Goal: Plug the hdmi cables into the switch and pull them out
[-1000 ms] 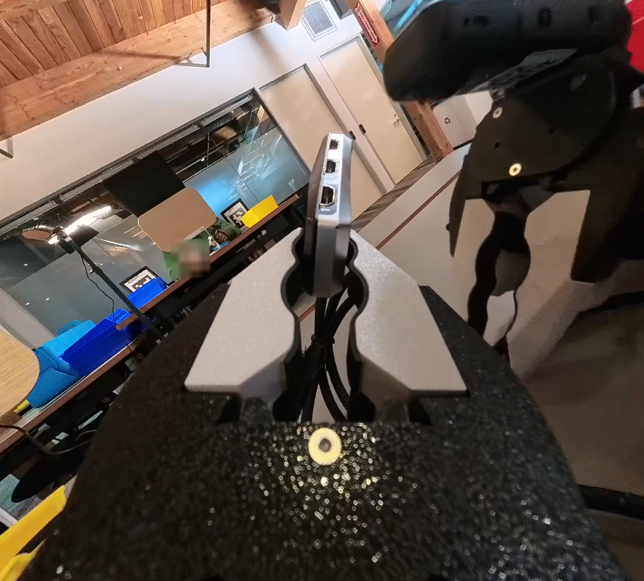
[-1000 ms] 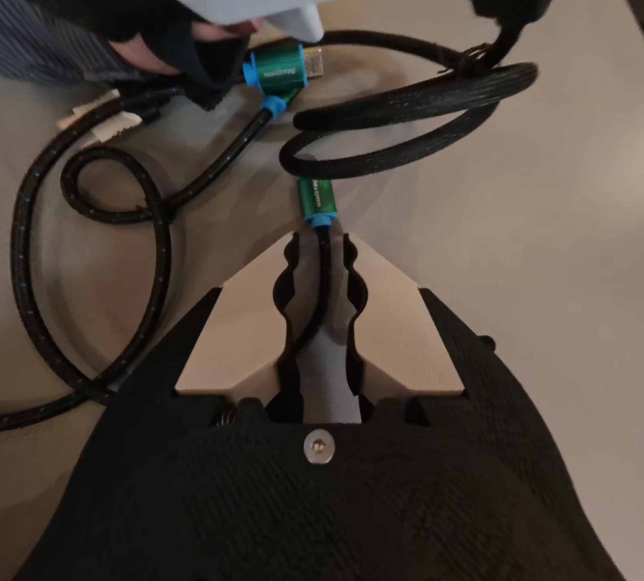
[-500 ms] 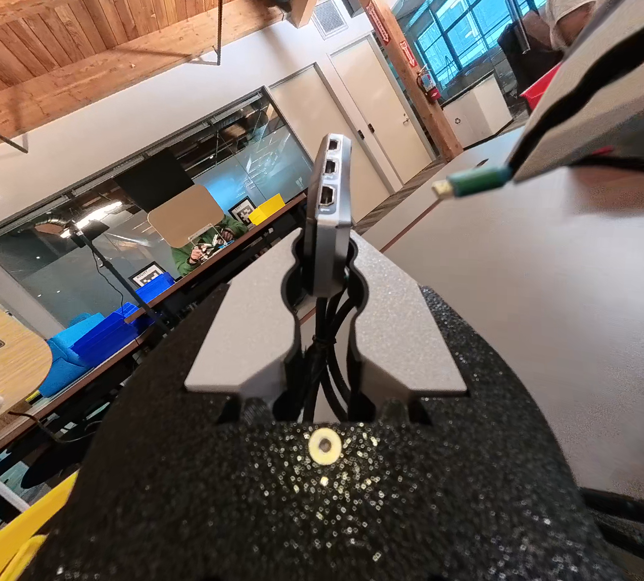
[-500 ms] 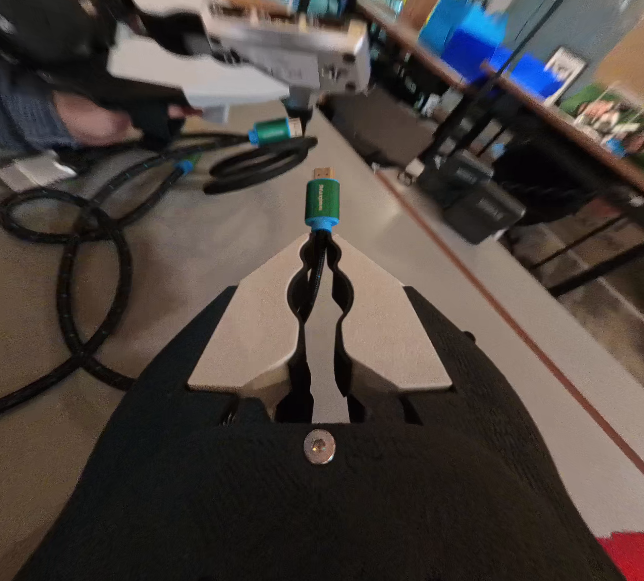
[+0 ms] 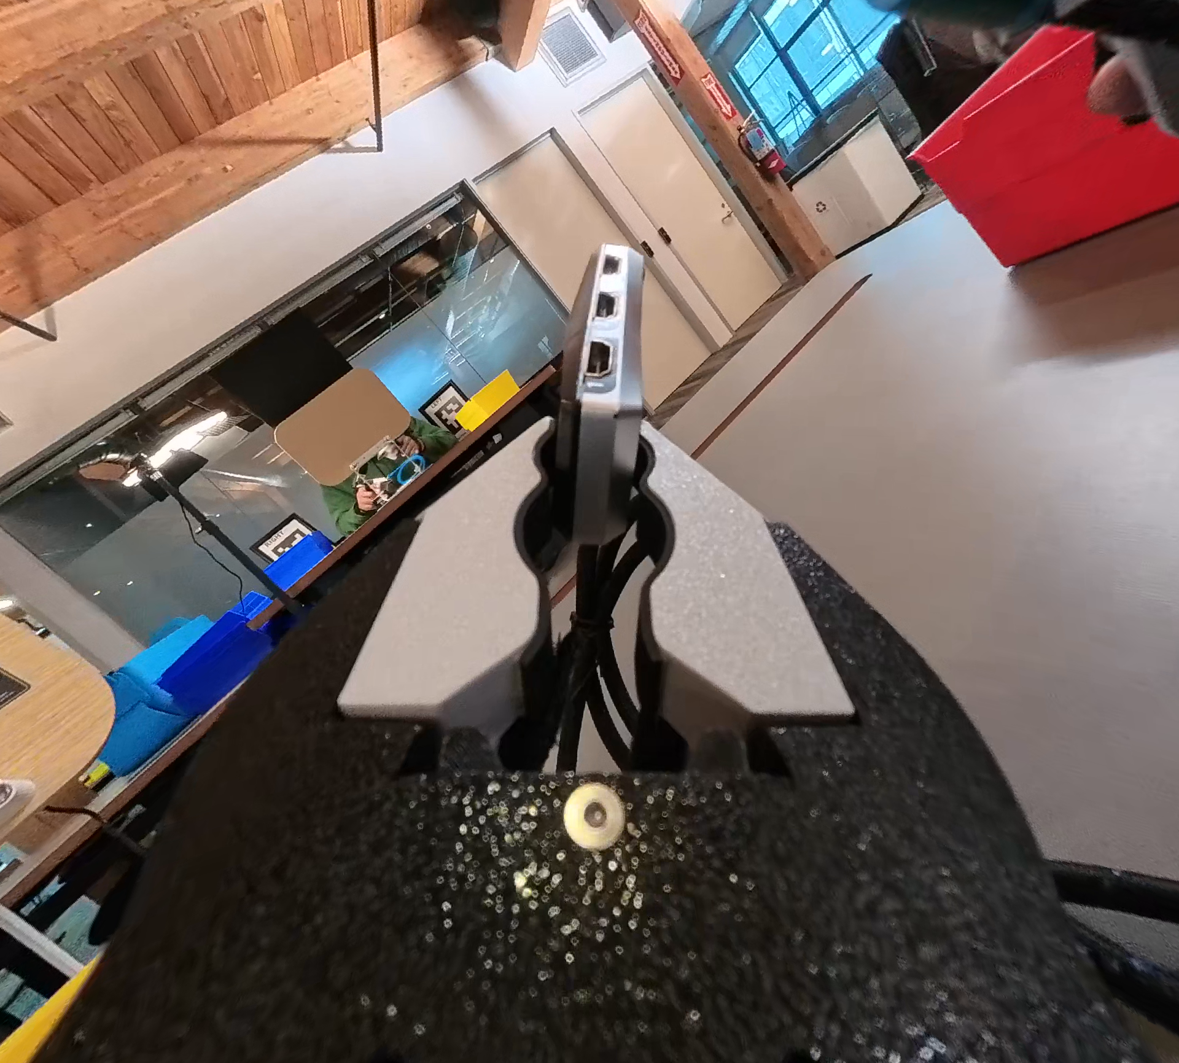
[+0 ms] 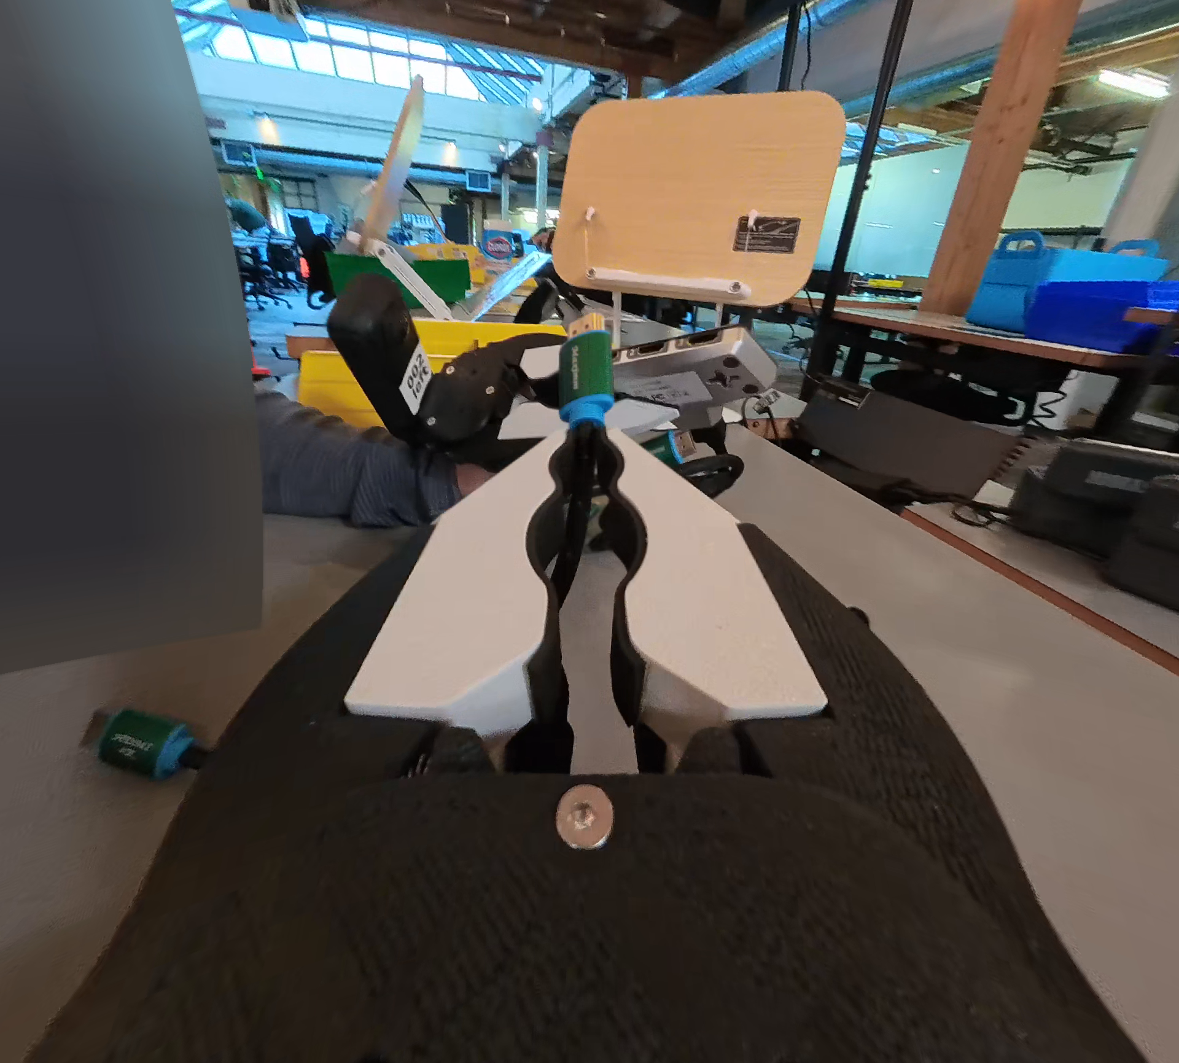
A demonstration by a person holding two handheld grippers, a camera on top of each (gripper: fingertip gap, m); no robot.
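The left tongs have two pale grey, matte wedge fingers with black scalloped inner edges, seated in a black, speckled, textured body with one silver screw. The right tongs match: white-grey fingers, black ribbed body. A dark blue pinstriped sleeve shows behind.

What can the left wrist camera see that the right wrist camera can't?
Only the left wrist view shows the red bin on the table and the left gripper shut on the grey switch, whose ports look empty. Only the right wrist view shows a spare green plug lying on the table and the right gripper shut on the black cable just under its plug. Both show the switch and the held green plug.
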